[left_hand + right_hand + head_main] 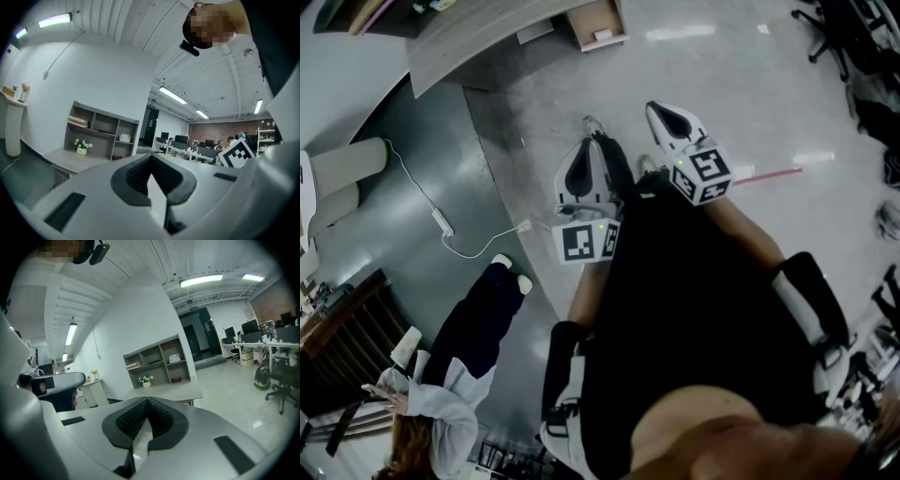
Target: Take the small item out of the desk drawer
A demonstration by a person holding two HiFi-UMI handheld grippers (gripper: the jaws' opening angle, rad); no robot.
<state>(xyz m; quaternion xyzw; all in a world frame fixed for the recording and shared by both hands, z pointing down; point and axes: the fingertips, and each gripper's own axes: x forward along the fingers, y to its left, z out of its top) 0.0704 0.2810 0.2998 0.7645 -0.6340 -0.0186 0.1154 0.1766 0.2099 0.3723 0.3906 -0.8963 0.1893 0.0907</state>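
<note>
The small item could not be located in any view, and the desk drawer could not be identified with certainty. My left gripper (591,142) (151,161) had its jaws closed together, with nothing between the pads. My right gripper (659,112) (146,404) was likewise fully closed and empty. In the head view, I held both grippers side by side above the floor (741,84), well apart from the grey desk (478,42) (173,392). An open shelf unit (101,129) (159,359) stood on the desk. A white cable (441,220) lay on the floor, near another person (469,347).
</note>
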